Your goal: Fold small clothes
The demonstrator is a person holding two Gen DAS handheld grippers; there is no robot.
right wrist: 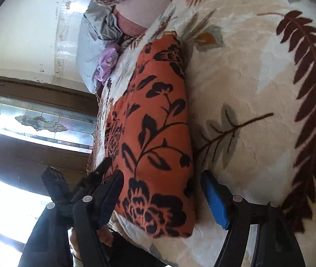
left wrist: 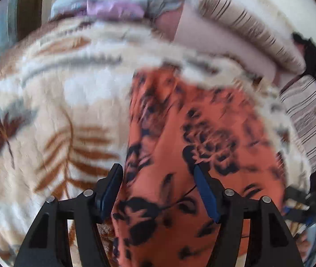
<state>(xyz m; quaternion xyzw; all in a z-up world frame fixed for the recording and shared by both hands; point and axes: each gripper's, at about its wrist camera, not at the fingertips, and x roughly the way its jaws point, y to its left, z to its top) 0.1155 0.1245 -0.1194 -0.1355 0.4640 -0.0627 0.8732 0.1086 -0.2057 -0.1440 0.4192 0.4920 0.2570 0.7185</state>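
Orange floral-print fabric garment (left wrist: 180, 155) is seen lying folded lengthwise on the cream leaf-patterned fleece blanket (left wrist: 57, 89), between the spread fingers of both claws. Left gripper (left wrist: 158, 182) is held released over it; right gripper (right wrist: 160, 191) is likewise released around its near end (right wrist: 158, 211).

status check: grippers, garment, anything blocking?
Left gripper open, straddling the orange black-floral cloth. Right gripper open at its near end. Cloth already folded narrow on the cream leaf-print blanket. Nothing blocking.
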